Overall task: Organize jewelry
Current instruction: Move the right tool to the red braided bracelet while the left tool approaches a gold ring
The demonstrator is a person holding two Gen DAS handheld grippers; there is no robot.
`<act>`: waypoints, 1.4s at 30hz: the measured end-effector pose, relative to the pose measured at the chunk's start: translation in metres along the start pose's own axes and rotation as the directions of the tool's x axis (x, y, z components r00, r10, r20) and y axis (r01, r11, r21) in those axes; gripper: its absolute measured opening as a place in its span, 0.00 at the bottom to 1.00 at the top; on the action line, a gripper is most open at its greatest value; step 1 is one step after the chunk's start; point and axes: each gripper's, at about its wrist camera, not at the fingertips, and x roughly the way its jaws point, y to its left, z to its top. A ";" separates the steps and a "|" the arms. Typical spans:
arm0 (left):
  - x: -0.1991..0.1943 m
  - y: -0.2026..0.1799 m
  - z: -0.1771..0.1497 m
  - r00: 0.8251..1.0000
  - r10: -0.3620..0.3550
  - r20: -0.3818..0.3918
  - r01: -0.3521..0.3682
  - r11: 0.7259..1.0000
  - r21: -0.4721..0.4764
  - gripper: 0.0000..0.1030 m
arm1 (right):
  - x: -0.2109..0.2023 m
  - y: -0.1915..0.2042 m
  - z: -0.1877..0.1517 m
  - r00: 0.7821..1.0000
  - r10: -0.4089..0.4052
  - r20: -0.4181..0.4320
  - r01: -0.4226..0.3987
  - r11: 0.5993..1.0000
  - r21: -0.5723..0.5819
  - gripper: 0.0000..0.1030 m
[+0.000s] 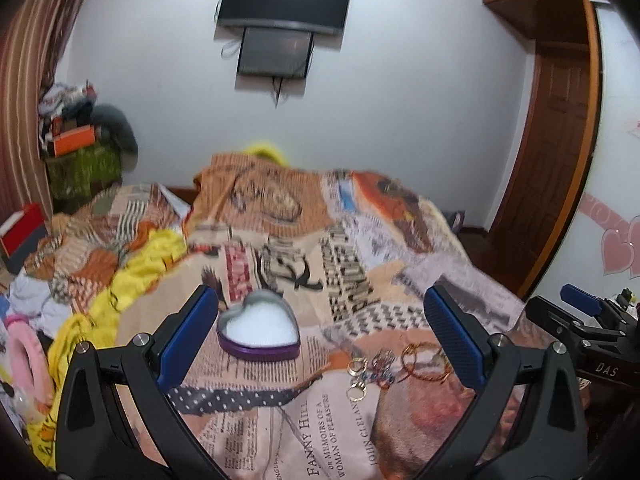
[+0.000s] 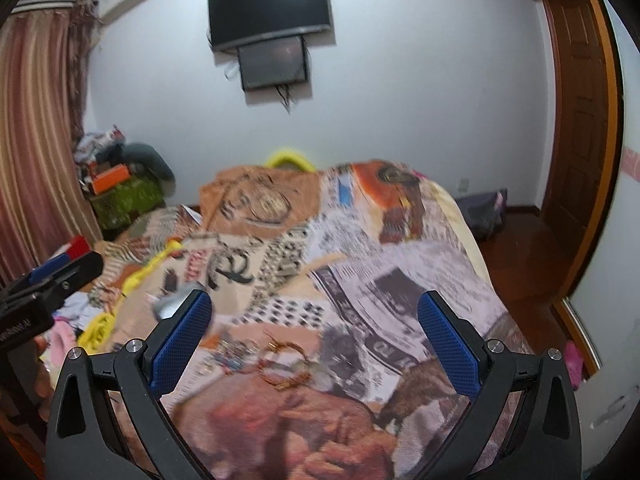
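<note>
A purple heart-shaped tin (image 1: 258, 332) with a white lining lies open on the printed bedspread, just right of my left gripper's left finger. To its right lies loose jewelry: gold bangles (image 1: 425, 361), a gold ring (image 1: 355, 366), another ring (image 1: 356, 392) and beaded pieces (image 1: 380, 368). My left gripper (image 1: 320, 340) is open and empty above them. My right gripper (image 2: 316, 344) is open and empty above the bangles (image 2: 285, 364) and small pieces (image 2: 234, 354). The tin (image 2: 170, 304) is partly hidden behind its left finger.
The bed (image 1: 360, 240) carries a rumpled orange blanket (image 1: 260, 192) and yellow cloth (image 1: 132, 276). A pink object (image 1: 24, 360) lies at the left. Boxes (image 1: 80, 160) stack by the curtain. A wooden door (image 2: 580, 120) is at the right. The other gripper (image 1: 592, 328) shows at the right edge.
</note>
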 end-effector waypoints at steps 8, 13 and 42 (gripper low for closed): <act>0.058 0.004 -0.036 0.983 0.045 -0.180 -0.043 0.999 0.016 0.90 | 0.027 -0.013 -0.020 0.992 -0.026 -0.124 0.022 0.999 -0.032 0.99; 0.080 0.006 -0.057 0.957 0.014 -0.291 -0.010 1.000 0.015 0.84 | 0.039 -0.009 -0.029 0.986 -0.006 -0.167 -0.004 0.998 -0.062 0.99; 0.085 -0.012 -0.078 0.930 -0.080 -0.358 0.127 0.986 0.111 0.30 | 0.092 0.028 -0.046 0.911 0.164 -0.379 -0.248 0.951 -0.186 0.54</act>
